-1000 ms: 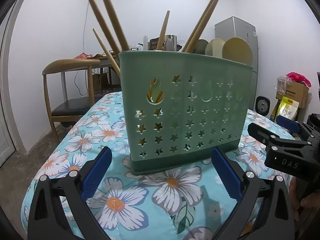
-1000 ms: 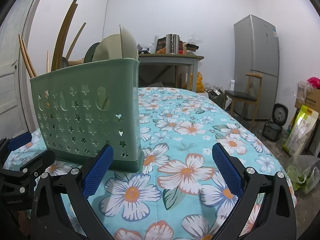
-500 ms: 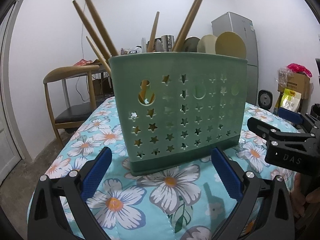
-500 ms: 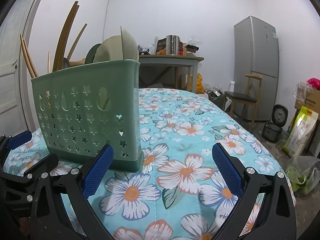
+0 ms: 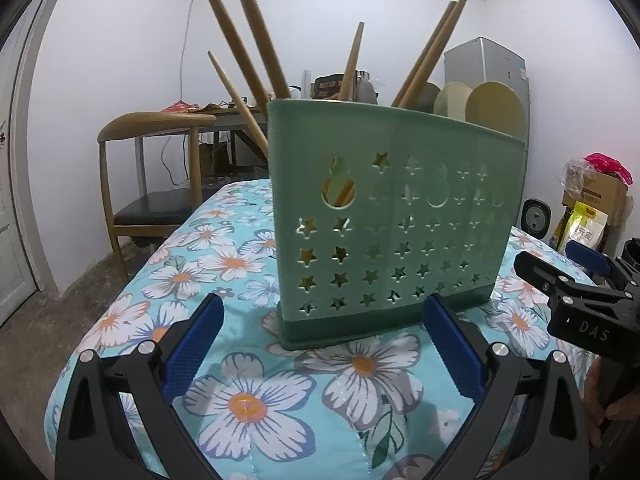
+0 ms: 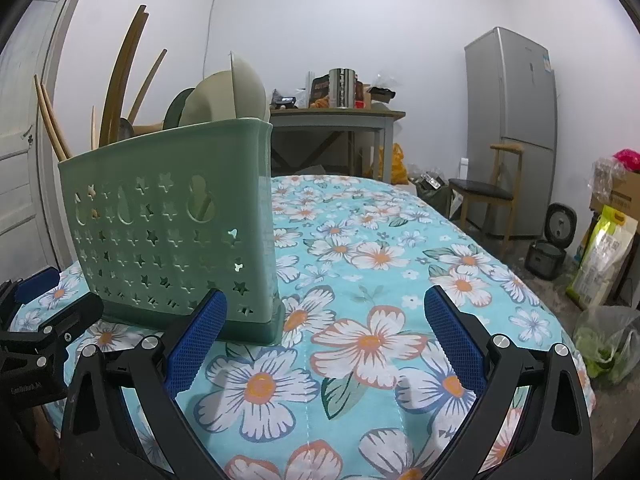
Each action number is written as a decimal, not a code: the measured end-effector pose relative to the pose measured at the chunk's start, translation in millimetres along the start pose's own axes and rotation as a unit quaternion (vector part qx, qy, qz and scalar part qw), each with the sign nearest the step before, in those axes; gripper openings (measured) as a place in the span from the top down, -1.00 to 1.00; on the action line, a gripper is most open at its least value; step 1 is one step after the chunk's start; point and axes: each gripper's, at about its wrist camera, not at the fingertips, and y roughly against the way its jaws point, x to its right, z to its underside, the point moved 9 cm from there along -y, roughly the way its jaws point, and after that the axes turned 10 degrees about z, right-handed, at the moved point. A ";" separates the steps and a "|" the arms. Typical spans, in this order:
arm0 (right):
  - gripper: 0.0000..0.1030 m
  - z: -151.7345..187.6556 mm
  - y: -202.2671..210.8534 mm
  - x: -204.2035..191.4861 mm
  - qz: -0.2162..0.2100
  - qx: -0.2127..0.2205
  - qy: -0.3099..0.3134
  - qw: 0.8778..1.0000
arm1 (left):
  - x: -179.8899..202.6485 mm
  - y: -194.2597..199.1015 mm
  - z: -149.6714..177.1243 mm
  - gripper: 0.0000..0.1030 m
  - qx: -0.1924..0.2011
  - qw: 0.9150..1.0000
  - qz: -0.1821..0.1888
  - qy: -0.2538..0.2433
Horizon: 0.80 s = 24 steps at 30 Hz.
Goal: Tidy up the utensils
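Green utensil caddy [image 5: 396, 224] stands loaded on the floral tablecloth [image 5: 248, 400], left gripper [image 5: 320, 344] and right gripper [image 6: 324, 332] both wide, empty; sorting looks done, next likely withdrawal

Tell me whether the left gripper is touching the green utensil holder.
Apart. In the left wrist view the left gripper stands open and empty, and flowered tablecloth shows between its blue fingertips and the green utensil holder.

Ahead of the empty left gripper [image 5: 322, 330], the green holder [image 5: 396, 216] hides its utensils' lower ends; two wooden handles [image 5: 244, 20] leave the top edge.
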 end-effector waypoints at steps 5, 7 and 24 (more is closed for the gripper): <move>-0.85 -0.3 -1.4 0.1 0.000 0.000 0.000 1.000 | -6.3 0.1 -0.3 -0.89 0.003 1.000 -0.008 0.005; -0.85 0.0 -0.8 0.1 0.000 0.000 0.000 1.000 | -6.6 1.2 -0.7 -0.89 0.005 1.000 -0.010 0.004; -0.85 1.7 -6.5 -3.3 -0.001 -0.004 0.002 1.000 | 6.3 -1.0 -0.7 -0.89 -0.001 0.999 -0.022 -0.025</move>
